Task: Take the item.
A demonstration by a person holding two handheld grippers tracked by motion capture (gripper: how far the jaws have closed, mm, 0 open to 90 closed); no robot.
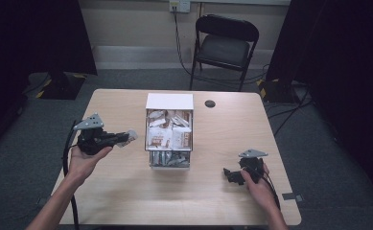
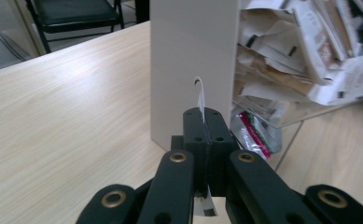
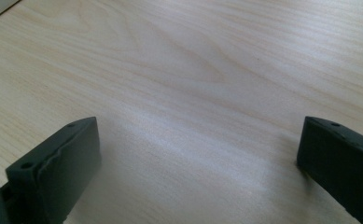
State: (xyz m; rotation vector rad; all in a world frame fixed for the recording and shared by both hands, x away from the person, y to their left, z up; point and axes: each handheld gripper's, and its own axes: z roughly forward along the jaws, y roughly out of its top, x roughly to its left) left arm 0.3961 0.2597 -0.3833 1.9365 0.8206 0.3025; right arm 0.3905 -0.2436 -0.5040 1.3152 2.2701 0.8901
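Your left tool point(image 1: 126, 138) is clamped on a small sachet point(image 1: 132, 135), held above the table point(image 1: 126, 191) just to the left of the box point(image 1: 169, 101); in the left gripper view the sachet's thin white edge point(image 2: 199, 95) curls up from between the closed jaws. Judge it as very light and limp: paper or foil that bends under its own weight, easily creased and probably a little slick, so a pinch on the flat near one end, as you have it, suits it better than a grip on an edge. The box is a white-walled holder with a clear front, standing in the middle of the table and stuffed with sachets point(image 1: 167, 134) in loose, overlapping layers; more packets point(image 1: 169, 159) lie in the clear tray at its near end, one of them with a red stripe point(image 2: 254, 134). They sit crammed and tilted, so pulling one could drag its neighbours along. Your right tool point(image 1: 232, 175) rests low at the table's right side, jaws wide apart with nothing between them, well apart from the box.
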